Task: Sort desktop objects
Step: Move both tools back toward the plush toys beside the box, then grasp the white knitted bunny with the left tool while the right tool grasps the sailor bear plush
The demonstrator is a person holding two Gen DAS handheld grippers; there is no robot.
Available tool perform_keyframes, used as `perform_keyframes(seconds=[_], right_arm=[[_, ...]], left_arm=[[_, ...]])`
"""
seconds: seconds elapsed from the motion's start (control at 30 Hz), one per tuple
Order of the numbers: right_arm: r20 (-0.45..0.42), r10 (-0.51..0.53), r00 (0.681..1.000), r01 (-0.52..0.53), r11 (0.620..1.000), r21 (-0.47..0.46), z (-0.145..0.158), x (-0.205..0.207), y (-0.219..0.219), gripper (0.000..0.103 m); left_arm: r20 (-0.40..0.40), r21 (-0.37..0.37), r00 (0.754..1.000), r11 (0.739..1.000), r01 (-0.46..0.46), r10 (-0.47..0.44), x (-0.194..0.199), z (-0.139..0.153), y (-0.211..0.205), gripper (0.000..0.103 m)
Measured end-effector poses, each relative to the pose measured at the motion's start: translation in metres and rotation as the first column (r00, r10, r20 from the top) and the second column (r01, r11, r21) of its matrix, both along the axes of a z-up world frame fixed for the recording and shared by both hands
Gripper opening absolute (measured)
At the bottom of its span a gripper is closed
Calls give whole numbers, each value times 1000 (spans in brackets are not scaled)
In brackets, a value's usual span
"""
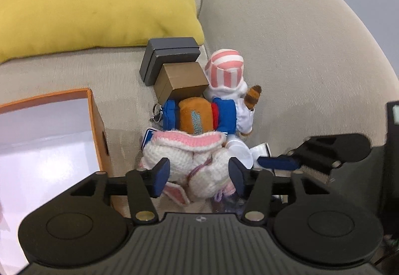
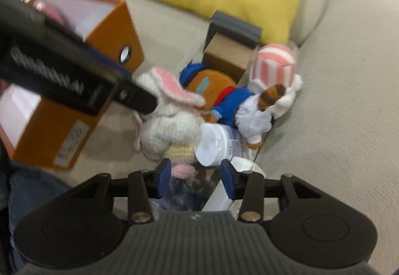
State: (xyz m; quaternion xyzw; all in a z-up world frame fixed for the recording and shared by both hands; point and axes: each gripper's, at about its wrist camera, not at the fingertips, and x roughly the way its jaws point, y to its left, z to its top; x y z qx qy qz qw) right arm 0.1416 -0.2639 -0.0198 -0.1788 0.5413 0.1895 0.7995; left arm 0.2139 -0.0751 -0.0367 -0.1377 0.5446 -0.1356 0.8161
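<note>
A white crocheted bunny [image 1: 189, 162] with pink ears lies on the beige sofa seat. My left gripper [image 1: 198, 174] is open with its two blue pads on either side of the bunny, not squeezing it. Behind it lie an orange-and-blue plush [image 1: 199, 115] and a doll in a pink-striped hat [image 1: 225, 70]. My right gripper [image 2: 195, 176] is open, low over a white round jar [image 2: 214, 145] and a clear bag [image 2: 184, 192]; the bunny [image 2: 169, 123] sits just ahead of its left pad. The right gripper's fingertips also show in the left wrist view [image 1: 279, 162].
An open orange box [image 1: 96, 125] with a white inside stands left of the pile, also in the right wrist view [image 2: 109, 33]. A brown box [image 1: 182, 80] and a dark grey case [image 1: 169, 55] lie behind the toys. A yellow cushion [image 1: 94, 0] leans at the back. The sofa armrest [image 1: 299, 50] rises on the right.
</note>
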Motion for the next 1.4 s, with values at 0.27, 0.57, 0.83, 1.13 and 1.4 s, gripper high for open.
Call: perform_keyframes(seconds=[0.27, 0.57, 0.83, 1.13, 1.4], right_arm=[[-47, 76, 996, -76, 997, 2, -4, 23, -7, 54], [-67, 82, 994, -76, 994, 79, -14, 33, -13, 67], [-52, 86, 995, -83, 995, 57, -12, 28, -11, 59], [-81, 64, 995, -58, 996, 70, -11, 30, -13, 53], [41, 66, 997, -66, 998, 0, 19, 35, -21, 53]], left_arm=[[-111, -122, 991, 989, -87, 74, 9, -9, -3, 62], [-262, -134, 940, 957, -258, 217, 15, -40, 0, 62], [-350, -135, 855, 883, -450, 382, 21, -52, 4, 68], [-349, -48, 800, 843, -535, 488, 26, -71, 1, 77], [-277, -81, 877, 900, -428, 393, 19, -56, -1, 65]])
